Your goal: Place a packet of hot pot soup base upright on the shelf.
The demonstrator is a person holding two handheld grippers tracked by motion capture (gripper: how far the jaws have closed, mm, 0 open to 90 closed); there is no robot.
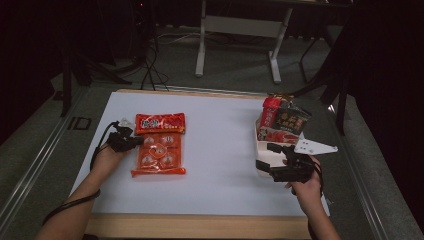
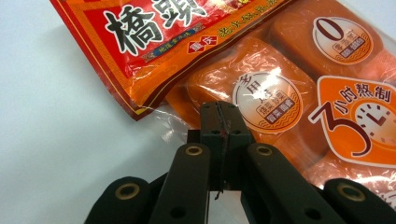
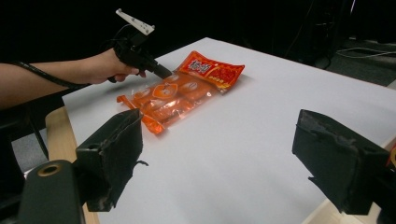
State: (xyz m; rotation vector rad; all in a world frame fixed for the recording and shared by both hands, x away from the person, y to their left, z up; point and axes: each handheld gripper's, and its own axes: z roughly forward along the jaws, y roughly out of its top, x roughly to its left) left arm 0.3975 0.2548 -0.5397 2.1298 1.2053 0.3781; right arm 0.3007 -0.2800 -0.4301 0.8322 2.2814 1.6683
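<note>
Two tongs | your left tongs [image 2: 219, 122] are closed, tips resting on the clear edge of the orange snack packet [image 1: 159, 144] at the tabletop's [image 1: 220, 175] left | your right tongs [image 3: 233, 158] gape wide, empty | a white box [image 1: 265, 150] of packets beside them, well apart from the orange packet.

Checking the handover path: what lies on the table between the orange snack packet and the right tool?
Nothing: in the high view, bare white table separates the orange snack packet from the right tool; the right gripper view agrees.
</note>
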